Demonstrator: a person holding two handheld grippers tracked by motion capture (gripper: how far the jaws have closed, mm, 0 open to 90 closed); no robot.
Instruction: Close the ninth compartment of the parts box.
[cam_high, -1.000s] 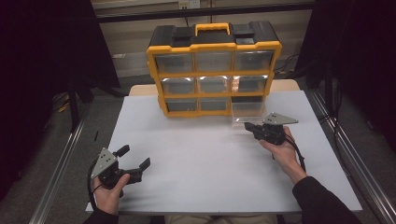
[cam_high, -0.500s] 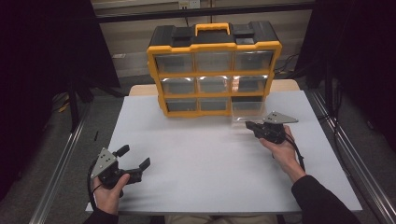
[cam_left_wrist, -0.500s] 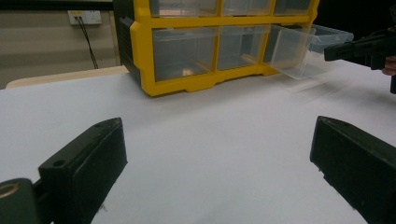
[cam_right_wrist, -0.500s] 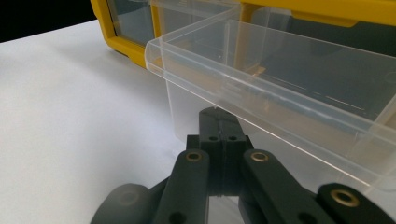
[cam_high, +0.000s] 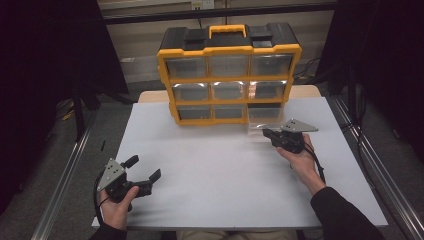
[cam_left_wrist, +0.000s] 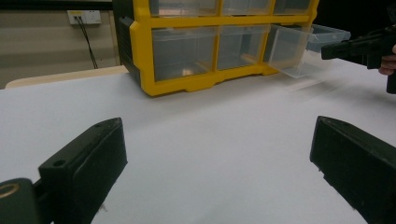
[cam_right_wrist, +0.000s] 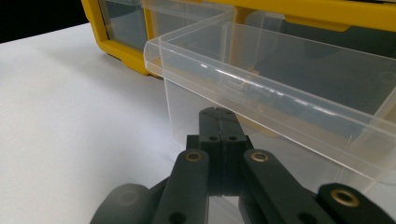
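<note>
A yellow and black organiser (cam_high: 230, 50) with clear drawers stands at the back of the white table (cam_high: 220, 175). Its bottom right clear drawer (cam_high: 265, 116) is pulled out onto the table. My right gripper (cam_high: 266, 133) is shut, its tips against that drawer's front. In the right gripper view the closed jaws (cam_right_wrist: 219, 113) touch the front wall just under the rim of the drawer (cam_right_wrist: 280, 79); nothing shows between them. My left gripper (cam_high: 145, 167) rests open near the front left corner, far from the organiser. Its jaws (cam_left_wrist: 217, 126) stand wide apart, empty, facing the organiser (cam_left_wrist: 187, 84).
Metal rails run along both sides of the table, with dark floor beyond. The other drawers look shut and empty. In the left gripper view the right gripper (cam_left_wrist: 355, 46) reaches the pulled-out drawer (cam_left_wrist: 299, 51). White tabletop stretches between the two hands.
</note>
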